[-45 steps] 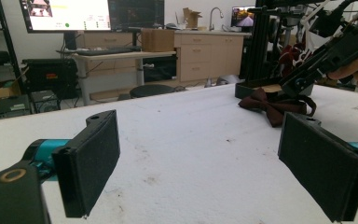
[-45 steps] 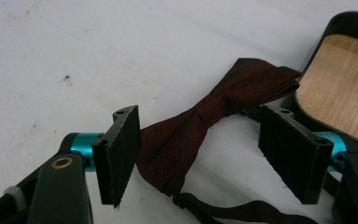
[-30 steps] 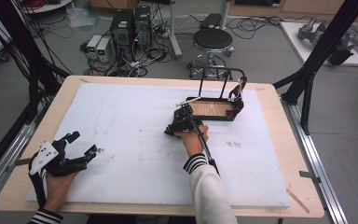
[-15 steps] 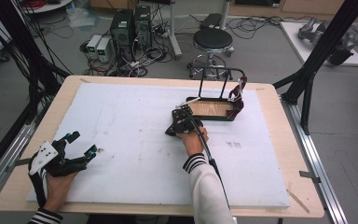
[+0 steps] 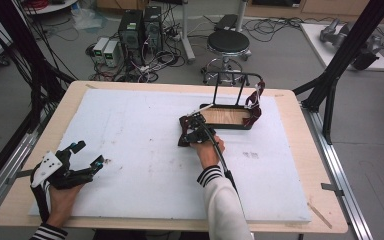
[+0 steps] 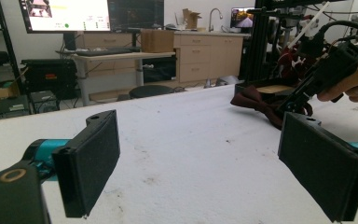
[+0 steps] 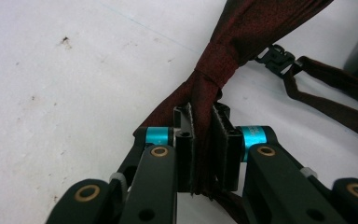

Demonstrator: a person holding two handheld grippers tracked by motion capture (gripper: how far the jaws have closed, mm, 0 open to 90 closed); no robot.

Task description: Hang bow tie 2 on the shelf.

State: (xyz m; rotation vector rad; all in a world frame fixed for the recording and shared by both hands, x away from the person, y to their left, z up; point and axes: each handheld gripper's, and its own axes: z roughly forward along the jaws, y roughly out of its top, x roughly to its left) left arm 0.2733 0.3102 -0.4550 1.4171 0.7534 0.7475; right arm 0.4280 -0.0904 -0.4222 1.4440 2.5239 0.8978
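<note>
Pinching the dark red bow tie point(image 5: 184, 136) is the step I judge to be in hand, and my right gripper's jaws have just been closing, with the cloth between them. From the high view, my right gripper point(image 5: 194, 131) sits near the middle of the white mat point(image 5: 130, 130), just to the near left of the small black rack point(image 5: 235, 105) with the wooden base, while my left gripper point(image 5: 80, 156) rests at the near left of the mat, well apart from the work. A second red piece point(image 5: 255, 102) hangs on the rack's right end; I cannot tell what it is exactly. In the left gripper view, my own two pads point(image 6: 91, 161) stand spread wide with nothing between them, and farther off to the right I see the bow tie point(image 6: 254, 103) lying on the mat in front of the rack, with my right hand point(image 6: 349, 81) over it. In the right gripper view, the pads are pressed together on one wing of the bow tie point(image 7: 216, 70), just below its knot, and the strap with its black clasp point(image 7: 276, 58) trails away to the right on the mat. Next, I think, comes a straight lift, slow enough that the strap follows without snagging the rack.
</note>
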